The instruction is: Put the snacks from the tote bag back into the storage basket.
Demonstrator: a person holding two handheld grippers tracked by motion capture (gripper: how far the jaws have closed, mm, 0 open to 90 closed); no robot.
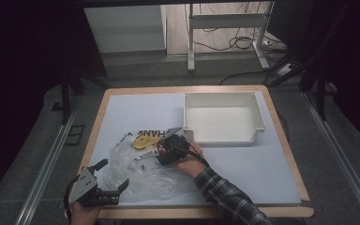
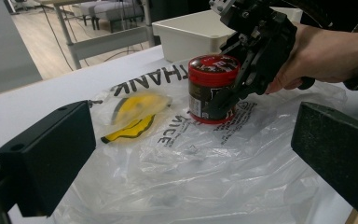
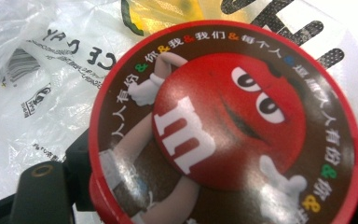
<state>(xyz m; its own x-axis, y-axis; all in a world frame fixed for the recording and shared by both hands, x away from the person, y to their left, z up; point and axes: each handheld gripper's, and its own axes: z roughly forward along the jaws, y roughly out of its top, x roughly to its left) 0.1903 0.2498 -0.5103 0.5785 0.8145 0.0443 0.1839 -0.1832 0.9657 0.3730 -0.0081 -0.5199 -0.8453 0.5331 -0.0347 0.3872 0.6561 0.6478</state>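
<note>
We see a small candy jar (image 2: 213, 88) with a red lid standing upright on a crumpled plastic bag (image 2: 205, 163) near the table's (image 1: 272, 161) front edge, left of centre. Our right gripper (image 2: 233, 95) is clenched on its sides below the lid. It looks rigid, light and smooth, so slippery; the body is the best hold. Our left gripper (image 1: 114, 174) hovers released by the front left corner.
</note>
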